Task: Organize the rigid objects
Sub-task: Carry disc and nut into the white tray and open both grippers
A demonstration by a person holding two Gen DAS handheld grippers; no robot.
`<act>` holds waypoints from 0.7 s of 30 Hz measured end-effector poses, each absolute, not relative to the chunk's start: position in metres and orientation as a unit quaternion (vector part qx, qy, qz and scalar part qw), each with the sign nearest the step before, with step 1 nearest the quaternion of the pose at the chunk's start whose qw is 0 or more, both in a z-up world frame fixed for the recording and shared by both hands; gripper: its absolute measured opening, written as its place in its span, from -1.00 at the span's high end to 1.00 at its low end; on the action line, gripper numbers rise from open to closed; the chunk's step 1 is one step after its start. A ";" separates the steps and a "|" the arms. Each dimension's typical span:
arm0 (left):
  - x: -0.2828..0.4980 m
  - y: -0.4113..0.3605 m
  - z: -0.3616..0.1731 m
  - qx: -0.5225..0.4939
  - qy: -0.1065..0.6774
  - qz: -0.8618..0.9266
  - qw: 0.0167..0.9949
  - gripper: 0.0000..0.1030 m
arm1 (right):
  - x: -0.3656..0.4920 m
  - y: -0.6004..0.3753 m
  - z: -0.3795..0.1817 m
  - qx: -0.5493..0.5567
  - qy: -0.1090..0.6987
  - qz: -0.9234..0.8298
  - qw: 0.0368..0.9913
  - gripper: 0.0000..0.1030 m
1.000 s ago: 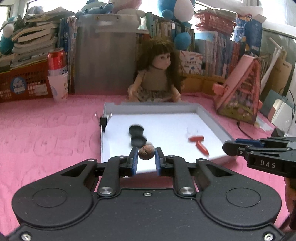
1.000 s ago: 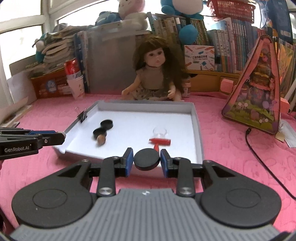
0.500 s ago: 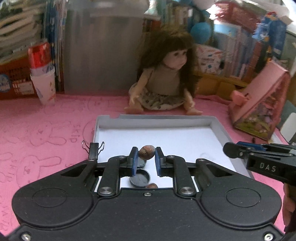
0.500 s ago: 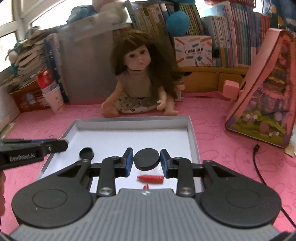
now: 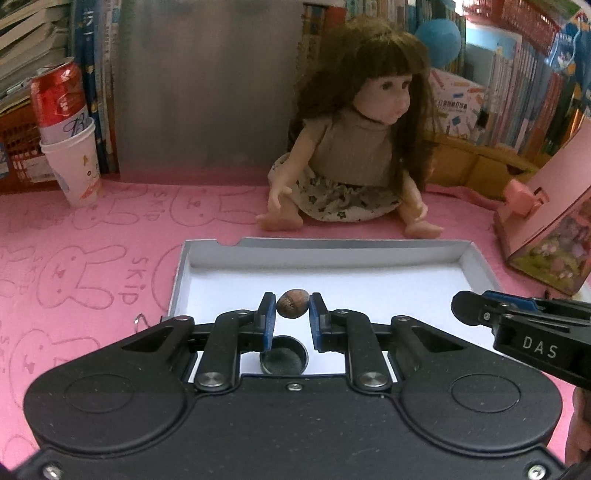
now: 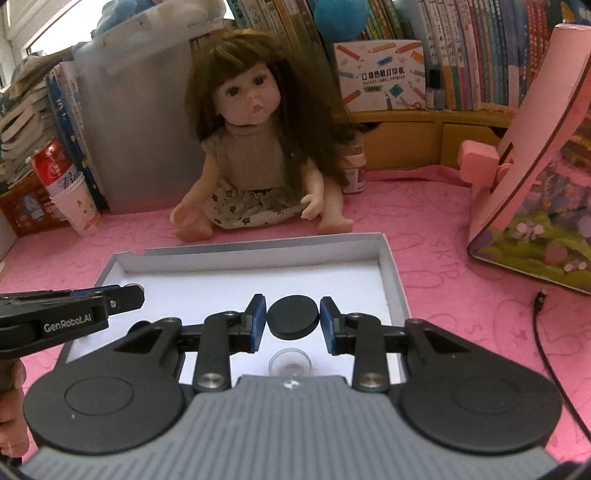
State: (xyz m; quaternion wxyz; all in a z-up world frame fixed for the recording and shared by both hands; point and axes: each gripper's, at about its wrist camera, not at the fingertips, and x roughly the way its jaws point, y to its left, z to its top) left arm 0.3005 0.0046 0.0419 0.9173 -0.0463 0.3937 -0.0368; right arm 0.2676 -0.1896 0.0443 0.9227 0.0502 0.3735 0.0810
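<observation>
A pink bench cover (image 5: 92, 236) printed with rabbit outlines spreads across the scene. Behind it stands a row of books (image 6: 476, 48) on a wooden shelf with drawers (image 6: 406, 138), a grey plastic bin (image 5: 207, 92), and stacked books (image 6: 22, 107) at left. Daylight enters through a window (image 6: 44, 33) at upper left.

place: home, likely a child's room | signs: doll (image 6: 255, 155) seated on pink bunny-print tabletop (image 5: 92, 258) | rows of books (image 6: 480, 55) behind | plush toy (image 6: 341, 16) | pink toy house (image 6: 535, 192) | soda can (image 5: 59, 99) in paper cup (image 5: 75, 170)
</observation>
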 end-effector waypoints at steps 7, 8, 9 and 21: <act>0.312 -0.001 0.025 -0.039 0.405 -0.026 0.913 0.65 | 0.282 -0.183 0.026 0.051 0.388 0.072 0.917 0.26; 0.312 -0.001 0.023 -0.037 0.406 -0.025 0.913 0.65 | 0.283 -0.182 0.024 0.050 0.390 0.072 0.916 0.26; 0.313 -0.001 0.021 -0.035 0.407 -0.024 0.912 0.65 | 0.284 -0.181 0.023 0.049 0.391 0.072 0.916 0.26; 0.315 -0.003 0.011 -0.024 0.411 -0.018 0.911 0.65 | 0.286 -0.177 0.010 0.036 0.401 0.072 0.913 0.26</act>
